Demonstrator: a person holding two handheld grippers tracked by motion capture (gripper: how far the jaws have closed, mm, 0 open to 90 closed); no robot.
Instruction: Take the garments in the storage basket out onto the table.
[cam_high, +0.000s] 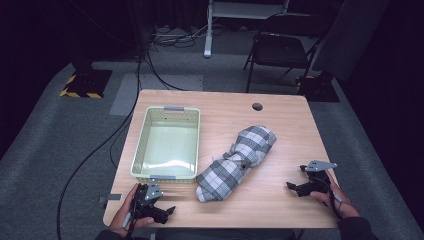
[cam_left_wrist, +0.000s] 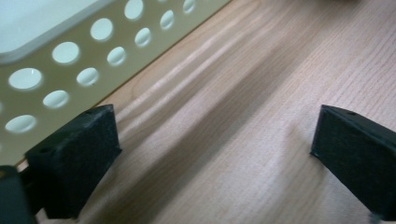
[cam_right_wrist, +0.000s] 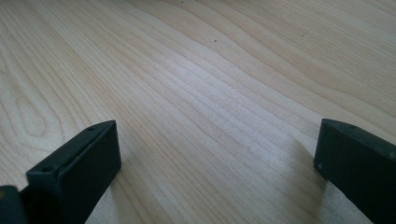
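Resting low at the near edge of the worktop (cam_high: 280, 200), our two hands each carry a claw, and neither has hold of anything. Our left hand (cam_high: 127, 212) sits at the near left corner, forearm coming in from the bottom edge, with the left claw (cam_high: 167, 211) lying close to the wood and pointing to the right, towards the cloth. From the left gripper view we see its two black jaws standing wide apart over bare wood, nothing between them, with the perforated side wall of the basket (cam_left_wrist: 70, 60) just beside the left-hand jaw.

Our right hand (cam_high: 335, 197) rests at the near right corner, wrist angled inward, and the right claw (cam_high: 292, 182) points left across the worktop, its grey three-cornered plate on top. In the right gripper view its jaws are likewise spread wide, with only pale wood grain between them.

The checked cloth (cam_high: 235, 162), a grey and white bundle, lies crumpled in a long diagonal heap in the middle of the worktop, between our two claws and apart from both. Its near end sits close to the near right corner of the pale green basket (cam_high: 145, 135), which stands empty on the left half of the worktop.
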